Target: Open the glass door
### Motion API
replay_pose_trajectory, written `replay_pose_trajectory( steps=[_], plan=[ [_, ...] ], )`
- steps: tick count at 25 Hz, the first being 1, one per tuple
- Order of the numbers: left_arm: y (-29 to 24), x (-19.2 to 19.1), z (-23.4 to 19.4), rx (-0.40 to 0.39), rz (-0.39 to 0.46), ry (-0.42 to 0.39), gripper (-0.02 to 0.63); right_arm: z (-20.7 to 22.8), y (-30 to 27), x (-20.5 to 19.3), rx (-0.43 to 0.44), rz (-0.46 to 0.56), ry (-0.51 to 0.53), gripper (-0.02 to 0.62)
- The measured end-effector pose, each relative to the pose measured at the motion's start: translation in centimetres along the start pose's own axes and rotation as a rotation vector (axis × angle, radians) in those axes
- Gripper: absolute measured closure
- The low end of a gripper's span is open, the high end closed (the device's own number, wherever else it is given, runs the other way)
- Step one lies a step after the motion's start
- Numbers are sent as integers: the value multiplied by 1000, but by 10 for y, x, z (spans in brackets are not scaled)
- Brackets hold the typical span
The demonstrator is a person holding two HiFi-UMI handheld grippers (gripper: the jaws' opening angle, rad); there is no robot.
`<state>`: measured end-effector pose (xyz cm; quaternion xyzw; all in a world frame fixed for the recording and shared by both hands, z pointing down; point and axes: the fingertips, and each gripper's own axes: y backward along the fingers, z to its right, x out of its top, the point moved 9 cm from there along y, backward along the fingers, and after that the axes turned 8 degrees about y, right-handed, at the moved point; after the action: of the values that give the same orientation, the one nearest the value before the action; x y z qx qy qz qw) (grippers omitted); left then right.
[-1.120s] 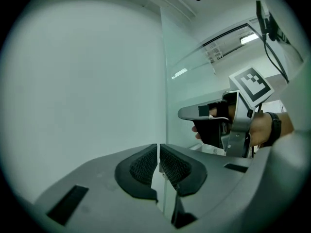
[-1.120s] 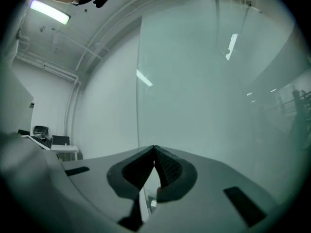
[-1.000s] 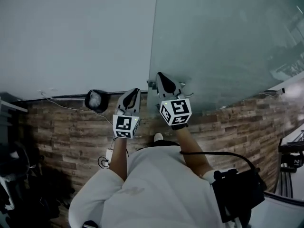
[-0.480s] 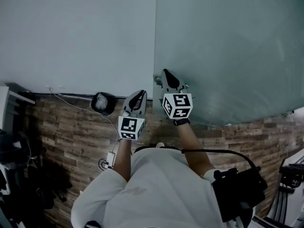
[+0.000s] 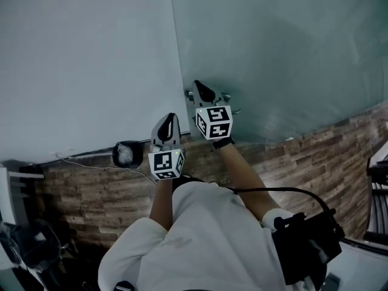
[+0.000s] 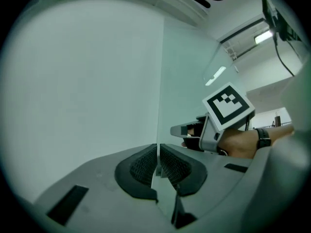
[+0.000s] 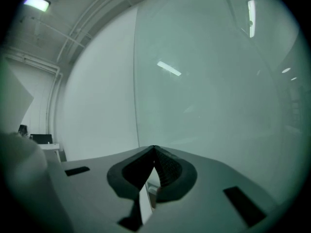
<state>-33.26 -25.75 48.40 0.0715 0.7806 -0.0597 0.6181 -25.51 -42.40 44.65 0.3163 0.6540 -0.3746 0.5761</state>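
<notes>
The glass door (image 5: pixel 285 53) fills the right of the head view, and its left edge meets a white wall (image 5: pixel 85 59). My right gripper (image 5: pixel 199 88) is shut with nothing in it. Its tip is at the glass, low down near the door's left edge, beside a small metal fitting (image 5: pixel 227 97). My left gripper (image 5: pixel 168 121) is also shut on nothing and trails behind, pointing at the wall beside the door's edge. In the left gripper view the jaws (image 6: pixel 158 161) stand together, with the right gripper's marker cube (image 6: pixel 228 106) ahead on the right. The right gripper view shows shut jaws (image 7: pixel 154 152) facing the glass (image 7: pixel 218 96).
The floor (image 5: pixel 315 156) is wood plank. A round black object (image 5: pixel 126 154) with a thin cable lies by the wall's foot. Dark gear (image 5: pixel 30 247) sits at the lower left and a rack (image 5: pixel 379 168) at the right edge. A black box (image 5: pixel 306 241) hangs at the person's hip.
Both grippers have travelled forward with the person. The right one has stayed at the glass. The door's edge and the black floor object now lie further left in the head view.
</notes>
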Motion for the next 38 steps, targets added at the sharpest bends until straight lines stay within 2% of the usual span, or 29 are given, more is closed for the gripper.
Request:
replay_pose_trajectory(
  steps=[2, 5, 8, 10, 14, 18, 21, 24, 28, 31, 34, 36, 38],
  plan=[
    [-13, 5, -15, -58, 2, 25, 586, -6, -3, -2, -50, 1, -3, 592],
    [-22, 29, -33, -197, -18, -36, 588, -26, 5, -4, -145, -4, -89, 593],
    [-46, 53, -37, -436, -46, -93, 588, -26, -4, 4, -211, -26, -112, 592],
    [-52, 58, -30, -608, -85, -107, 588, -25, 10, 7, -290, 4, -162, 592],
    [-48, 41, 33, -917, -160, -91, 588, -21, 113, -1, -586, 30, -189, 592],
    [-30, 13, 125, -1198, -206, -82, 599, -31, 242, -13, -978, 13, -169, 592],
    [15, 16, 198, -1366, -231, -53, 600, -62, 340, 2, -1246, 11, -136, 594],
    [75, 21, 263, -1448, -258, -54, 600, -99, 424, 18, -1414, 20, -108, 592],
    [133, 12, 313, -1530, -250, -51, 600, -134, 490, 12, -1543, -12, -80, 592],
    [170, 15, 337, -1564, -230, -36, 600, -153, 527, 11, -1555, 11, -66, 592],
    [230, 22, 369, -1595, -224, -53, 598, -175, 588, 18, -1563, 30, -71, 592],
    [257, 21, 370, -1599, -214, -59, 598, -192, 609, 16, -1579, 32, -67, 592],
    [263, 13, 362, -1587, -206, -50, 598, -200, 610, 8, -1585, 30, -52, 592]
  ],
)
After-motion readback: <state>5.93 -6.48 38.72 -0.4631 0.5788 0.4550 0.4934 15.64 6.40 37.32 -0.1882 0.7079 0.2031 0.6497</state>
